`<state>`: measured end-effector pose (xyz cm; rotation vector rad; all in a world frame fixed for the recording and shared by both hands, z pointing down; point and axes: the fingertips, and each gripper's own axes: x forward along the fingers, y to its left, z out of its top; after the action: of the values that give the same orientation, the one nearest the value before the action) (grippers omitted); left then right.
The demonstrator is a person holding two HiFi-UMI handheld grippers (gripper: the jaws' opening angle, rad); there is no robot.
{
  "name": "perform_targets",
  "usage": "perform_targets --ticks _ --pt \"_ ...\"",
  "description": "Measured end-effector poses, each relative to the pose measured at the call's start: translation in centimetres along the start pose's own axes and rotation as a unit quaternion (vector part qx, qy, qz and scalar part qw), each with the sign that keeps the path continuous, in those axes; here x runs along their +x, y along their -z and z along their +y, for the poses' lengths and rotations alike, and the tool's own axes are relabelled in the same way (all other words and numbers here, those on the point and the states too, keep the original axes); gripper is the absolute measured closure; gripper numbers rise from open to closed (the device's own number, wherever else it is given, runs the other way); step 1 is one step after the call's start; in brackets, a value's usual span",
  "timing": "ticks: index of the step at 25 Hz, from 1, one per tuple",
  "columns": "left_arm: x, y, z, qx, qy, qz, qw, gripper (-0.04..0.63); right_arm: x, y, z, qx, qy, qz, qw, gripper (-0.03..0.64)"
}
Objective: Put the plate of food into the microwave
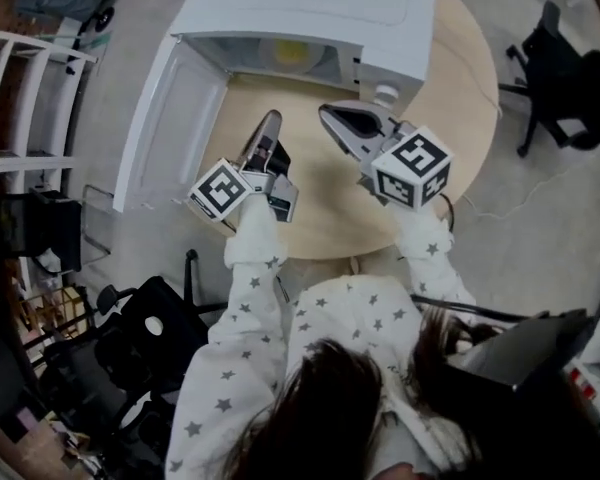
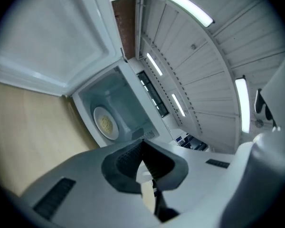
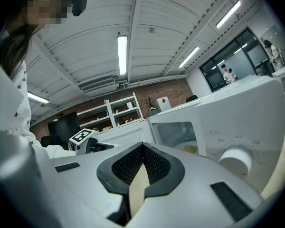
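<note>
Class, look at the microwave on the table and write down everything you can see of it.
The microwave is a white, box-shaped oven with a smooth, plain top. It stands upright at the far side of a round, light wooden table. Its door is swung wide open to the left of the head view. The pale cavity is exposed, and on its floor lies a white plate with yellow food. A white round knob sticks out from the front panel beside the opening.
</note>
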<state>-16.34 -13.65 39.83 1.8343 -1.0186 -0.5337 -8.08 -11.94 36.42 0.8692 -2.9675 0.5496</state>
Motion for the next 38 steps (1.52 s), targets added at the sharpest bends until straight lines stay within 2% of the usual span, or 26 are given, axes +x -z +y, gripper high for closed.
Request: perform_targets --ticks 3,7,14,23,38 --pt "-1.3 0.6 -0.6 0.066 -0.007 -0.001 0.9978 0.594 0.0 0.4 0.4 -0.011 0.000 0.010 1.000 0.611" --pt "-2.1 1.4 -3.0 0.170 0.009 0.008 0.9854 0.594 0.1 0.7 1.9 -0.029 -0.016 0.022 0.999 0.611" --pt "-4.2 2.8 -5.0 0.264 0.001 0.020 0.9643 0.594 0.0 0.6 3.5 -0.053 -0.020 0.028 0.998 0.611" --pt "-4.9 3.4 -5.3 0.297 -0.003 0.029 0.9546 0.594 0.1 1.4 3.8 -0.057 -0.011 0.028 0.998 0.611" --pt "-4.2 4.0 -6.2 0.320 0.009 0.046 0.9461 0.594 -0.3 0.8 3.5 -0.062 -0.001 0.017 0.998 0.611"
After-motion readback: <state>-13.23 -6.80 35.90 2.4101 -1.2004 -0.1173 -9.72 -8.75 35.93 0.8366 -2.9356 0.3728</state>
